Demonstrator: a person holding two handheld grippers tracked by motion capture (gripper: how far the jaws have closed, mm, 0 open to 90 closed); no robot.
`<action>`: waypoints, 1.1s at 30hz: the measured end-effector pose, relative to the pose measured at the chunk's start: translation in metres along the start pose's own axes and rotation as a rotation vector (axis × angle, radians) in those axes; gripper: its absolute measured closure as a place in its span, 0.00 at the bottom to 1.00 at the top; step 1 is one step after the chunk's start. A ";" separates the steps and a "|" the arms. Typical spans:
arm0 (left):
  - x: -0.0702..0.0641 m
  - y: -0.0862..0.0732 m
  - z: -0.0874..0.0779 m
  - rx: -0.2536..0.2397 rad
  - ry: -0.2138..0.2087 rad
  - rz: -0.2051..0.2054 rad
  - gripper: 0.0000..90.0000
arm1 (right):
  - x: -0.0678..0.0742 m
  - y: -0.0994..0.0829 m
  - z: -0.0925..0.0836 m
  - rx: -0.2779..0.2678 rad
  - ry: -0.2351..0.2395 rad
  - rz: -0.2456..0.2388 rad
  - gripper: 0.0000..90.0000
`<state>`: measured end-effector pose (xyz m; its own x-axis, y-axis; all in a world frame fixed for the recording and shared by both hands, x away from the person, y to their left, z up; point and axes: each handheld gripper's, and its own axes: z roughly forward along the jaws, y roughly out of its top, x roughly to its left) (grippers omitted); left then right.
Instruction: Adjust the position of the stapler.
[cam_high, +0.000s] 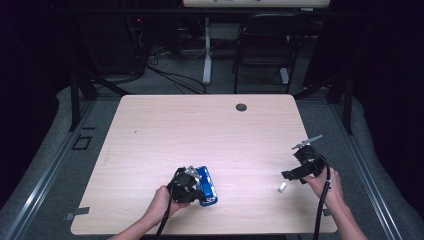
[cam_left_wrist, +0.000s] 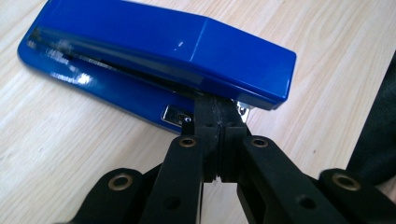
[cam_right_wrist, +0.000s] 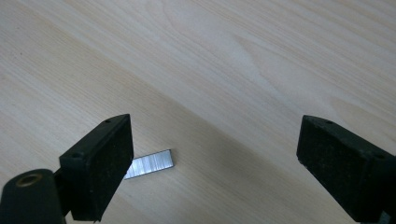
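1. A glossy blue plastic stapler, long and box-shaped with a stepped top cover, is lying flat on the pale wood-grain laminate table, near the front edge and left of centre.
2. The left gripper is resting at the stapler's near end; its two matte black jaws are standing pressed together, tips touching under the overhanging cover, just beside a small bright metal plate on the blue base.
3. In the high view, the left gripper is sitting directly against the stapler's left side, held in the person's left hand.
4. A short silvery strip of staples, flat and finely ribbed, is lying on the bare tabletop, well apart from the stapler, toward the right.
5. The right gripper is hovering with its jaws spread wide; the rough-textured rectangular pad on the left is partly overlapping one end of the strip, with nothing gripped.
6. The right hand is holding that gripper just beside the strip.
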<state>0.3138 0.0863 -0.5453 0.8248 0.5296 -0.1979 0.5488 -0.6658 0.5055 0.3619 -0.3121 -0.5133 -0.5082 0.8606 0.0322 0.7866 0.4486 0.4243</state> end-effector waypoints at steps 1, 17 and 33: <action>-0.003 0.001 0.002 -0.002 0.010 0.012 1.00 | 0.001 0.000 0.001 -0.011 0.002 0.002 0.12; -0.016 0.018 0.019 -0.049 -0.004 0.056 0.96 | 0.021 0.011 0.000 -0.055 0.051 -0.001 0.13; 0.036 0.001 -0.043 -0.124 0.082 -0.074 0.30 | 0.069 0.034 0.012 -0.035 0.135 -0.089 0.05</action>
<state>0.3379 0.1270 -0.5154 0.7661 0.6194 -0.1716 0.5824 -0.5559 0.5931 0.3574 -0.2345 -0.5076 -0.6201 0.7763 0.1134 0.7246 0.5113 0.4622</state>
